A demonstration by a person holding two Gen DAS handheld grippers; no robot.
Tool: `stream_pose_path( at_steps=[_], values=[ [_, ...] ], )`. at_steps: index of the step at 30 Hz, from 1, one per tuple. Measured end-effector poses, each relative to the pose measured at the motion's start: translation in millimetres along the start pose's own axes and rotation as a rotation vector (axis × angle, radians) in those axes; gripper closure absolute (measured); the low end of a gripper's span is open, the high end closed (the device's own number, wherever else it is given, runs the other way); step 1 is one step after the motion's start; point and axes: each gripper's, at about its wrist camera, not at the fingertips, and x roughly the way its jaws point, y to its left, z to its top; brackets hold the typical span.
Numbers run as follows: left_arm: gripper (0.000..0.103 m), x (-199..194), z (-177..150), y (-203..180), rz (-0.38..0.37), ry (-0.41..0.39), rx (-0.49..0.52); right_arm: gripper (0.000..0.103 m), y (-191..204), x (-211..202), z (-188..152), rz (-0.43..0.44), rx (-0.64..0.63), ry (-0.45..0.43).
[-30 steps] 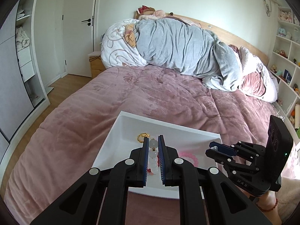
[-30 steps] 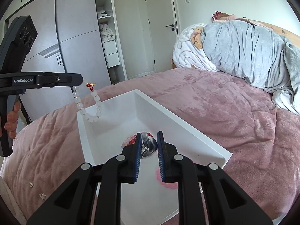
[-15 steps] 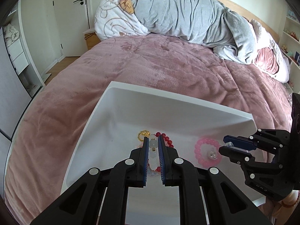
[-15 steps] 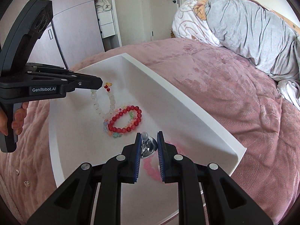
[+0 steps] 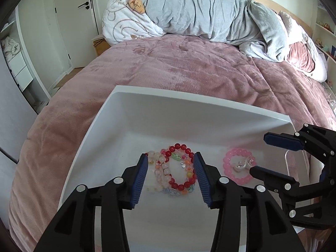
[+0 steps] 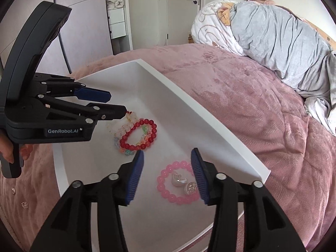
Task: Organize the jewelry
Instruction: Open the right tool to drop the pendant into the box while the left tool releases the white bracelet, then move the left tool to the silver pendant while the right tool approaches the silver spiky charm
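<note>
A white tray (image 5: 147, 113) lies on the pink bed. In it a red bead bracelet (image 5: 184, 151) lies over a colourful bracelet, with a white bead bracelet (image 5: 162, 169) beside it. A pink bracelet (image 5: 231, 176) rings silver earrings (image 5: 243, 163). My left gripper (image 5: 170, 169) is open and empty just above the white and red bracelets. My right gripper (image 6: 167, 166) is open and empty above the pink bracelet (image 6: 166, 181) and the earrings (image 6: 178, 179). The tray (image 6: 189, 113), the red bracelet (image 6: 137, 134) and the left gripper (image 6: 116, 104) also show in the right wrist view.
The bed carries a pink blanket (image 5: 189, 69). A grey duvet (image 5: 210, 12) and white pillow (image 5: 124, 27) are heaped at the headboard. A wardrobe (image 6: 63, 21) and door (image 5: 71, 21) stand left; shelves (image 5: 325, 33) stand right.
Both grippers have opened. The white bead bracelet left the left gripper and lies in the tray. The silver earrings left the right gripper and lie inside the pink bracelet.
</note>
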Motion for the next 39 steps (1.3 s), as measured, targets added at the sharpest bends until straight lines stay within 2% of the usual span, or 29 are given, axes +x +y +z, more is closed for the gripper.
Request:
stream_pose_path(
  at_steps=[4, 7, 13, 16, 20, 24, 29, 31, 37, 39],
  values=[
    [0.035, -35.1, 0.1, 7.1, 0.019, -0.1, -0.026, 0.044, 3.5, -20.1, 7.1, -0.01, 0.006, -0.055],
    [0.026, -69.2, -0.6, 14.1, 0.047, -0.188, -0.038, 0.035, 9.9, -37.1, 12.3, -0.021, -0.005, -0.103],
    [0.017, -131.9, -9.4, 29.6, 0.08, -0.281, -0.071, 0.033, 28.1, -68.4, 21.3, -0.01, -0.022, -0.181],
    [0.011, -164.0, -22.5, 40.5, 0.086, -0.328, -0.114, 0.027, 40.8, -85.0, 24.2, 0.011, -0.037, -0.221],
    [0.009, -201.1, -48.0, 54.7, 0.112, -0.378, -0.152, 0.02, 62.0, -107.4, 25.7, 0.063, -0.07, -0.291],
    [0.008, -229.2, -80.9, 68.6, 0.142, -0.396, -0.174, 0.017, 86.5, -122.8, 23.8, 0.123, -0.123, -0.339],
    [0.007, -250.2, -123.5, 83.3, 0.215, -0.382, -0.185, 0.014, 114.4, -127.0, 19.6, 0.184, -0.165, -0.337],
    [0.007, -256.7, -140.5, 90.1, 0.221, -0.377, -0.206, 0.013, 124.8, -127.8, 17.4, 0.213, -0.174, -0.337],
    [0.005, -263.4, -189.7, 106.1, 0.246, -0.343, -0.263, 0.012, 155.1, -128.4, 7.5, 0.305, -0.214, -0.342],
    [0.005, -260.1, -204.5, 110.4, 0.26, -0.313, -0.272, 0.006, 163.7, -129.5, 2.9, 0.328, -0.235, -0.362]
  ],
)
